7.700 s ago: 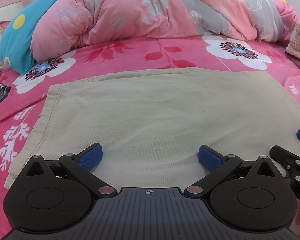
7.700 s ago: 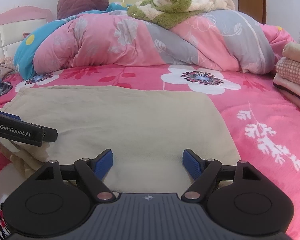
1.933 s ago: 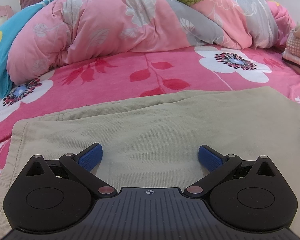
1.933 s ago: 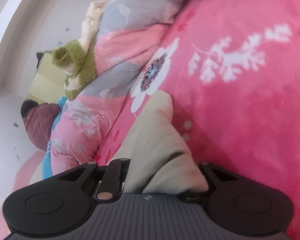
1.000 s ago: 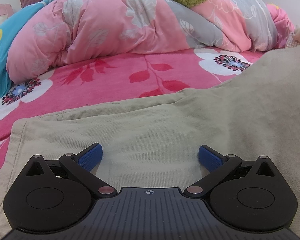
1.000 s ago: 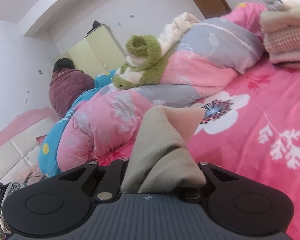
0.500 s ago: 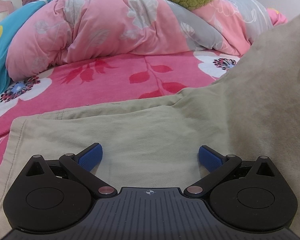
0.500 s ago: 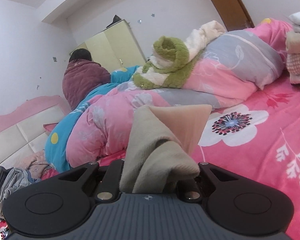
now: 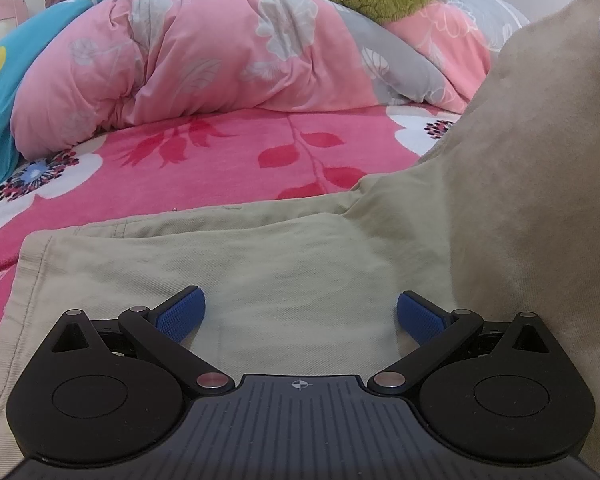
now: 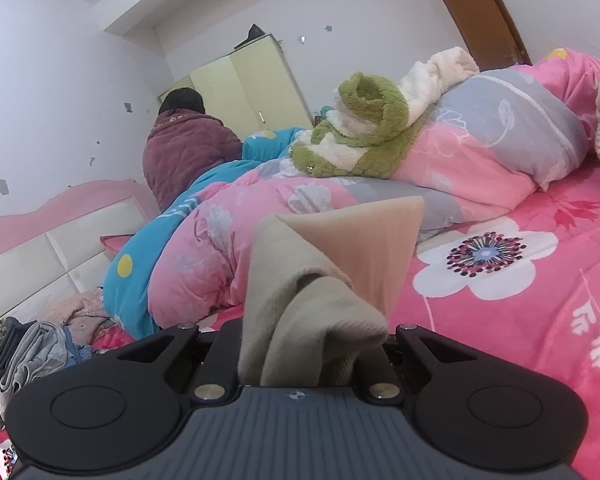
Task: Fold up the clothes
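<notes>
Above the pink bedsheet (image 9: 228,168), right gripper (image 10: 312,356) clenches beige garment (image 9: 300,264), lifted at three o'clock; left gripper (image 9: 300,314) spread, empty

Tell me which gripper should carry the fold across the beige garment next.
Right. The right gripper is already shut on a bunched corner of the beige garment, lifting that side off the pink bedspread. The left gripper is open over the flat part, holding nothing; it looks better placed to pin.

A home bedroom: bed with pink floral sheet (image 9: 228,160), heaped quilt (image 10: 268,236), padded headboard (image 10: 40,256), wardrobe (image 10: 244,84).
</notes>
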The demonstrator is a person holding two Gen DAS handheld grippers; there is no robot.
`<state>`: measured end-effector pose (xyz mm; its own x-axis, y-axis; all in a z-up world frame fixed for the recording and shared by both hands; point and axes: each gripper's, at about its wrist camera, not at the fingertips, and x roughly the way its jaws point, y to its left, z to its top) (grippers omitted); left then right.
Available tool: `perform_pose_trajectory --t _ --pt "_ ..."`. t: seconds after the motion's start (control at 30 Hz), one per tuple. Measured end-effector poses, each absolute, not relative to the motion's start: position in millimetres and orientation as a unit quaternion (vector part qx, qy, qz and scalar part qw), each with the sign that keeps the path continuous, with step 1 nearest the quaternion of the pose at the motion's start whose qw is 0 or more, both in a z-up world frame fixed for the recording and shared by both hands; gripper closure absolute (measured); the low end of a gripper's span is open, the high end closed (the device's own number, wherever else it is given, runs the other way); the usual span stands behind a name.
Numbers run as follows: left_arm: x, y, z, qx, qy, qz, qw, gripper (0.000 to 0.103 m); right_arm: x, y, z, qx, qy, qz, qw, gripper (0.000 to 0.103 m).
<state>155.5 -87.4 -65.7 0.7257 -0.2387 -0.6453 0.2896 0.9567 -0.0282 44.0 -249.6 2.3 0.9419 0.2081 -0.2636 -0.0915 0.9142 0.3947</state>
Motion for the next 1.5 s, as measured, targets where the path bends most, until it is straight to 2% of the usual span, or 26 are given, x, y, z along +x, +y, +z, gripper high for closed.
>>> perform_pose_trajectory --t 0.97,1.5 --pt "155.8 -87.5 -66.2 0.035 0.341 -0.143 0.929 0.0 37.7 -248.1 1.9 0.199 0.15 0.079 0.965 0.089" --pt "155.0 -89.6 -68.9 0.045 0.341 -0.139 0.929 0.0 23.1 -295.6 -16.6 0.247 0.169 0.033 0.954 0.09"
